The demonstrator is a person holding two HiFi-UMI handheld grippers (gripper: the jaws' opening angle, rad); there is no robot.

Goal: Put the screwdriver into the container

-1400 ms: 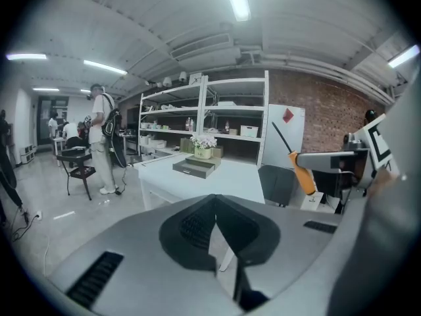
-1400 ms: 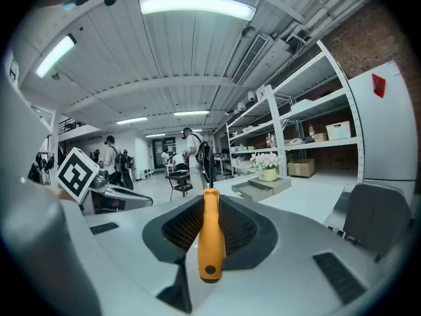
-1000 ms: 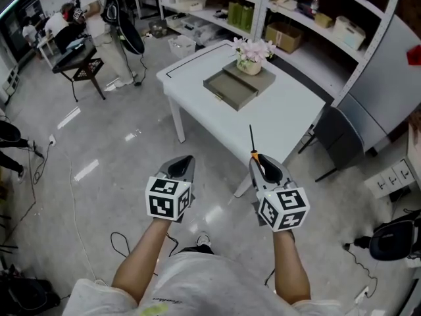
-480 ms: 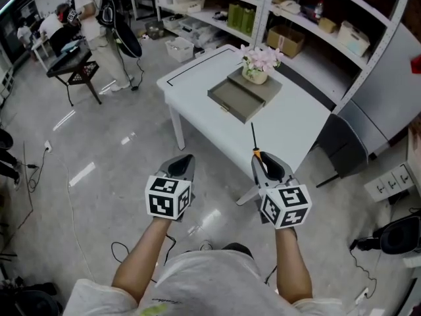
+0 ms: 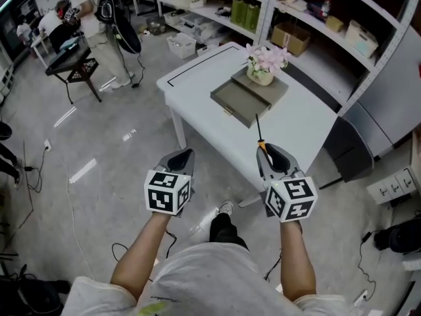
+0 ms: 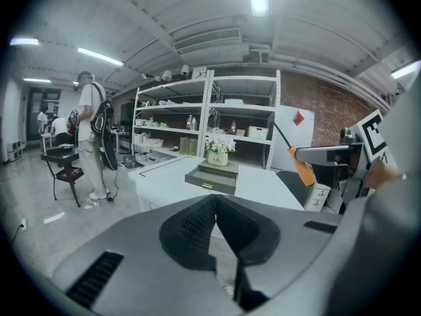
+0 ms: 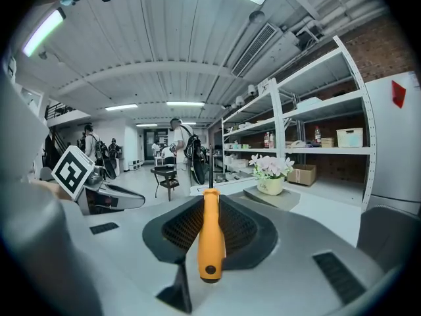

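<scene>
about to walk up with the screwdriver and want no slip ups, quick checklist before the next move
1. Screwdriver held: ok, right gripper shut on its orange handle, shaft pointing ahead.
2. Left gripper free: ok, jaws together, nothing between.
3. Container open: ok, grey tray pulled out on the table.
4. Container within reach: not ok, both grippers are over the floor, short of the table.
5. Flower pot out of the way: ok, behind the opening.
</scene>
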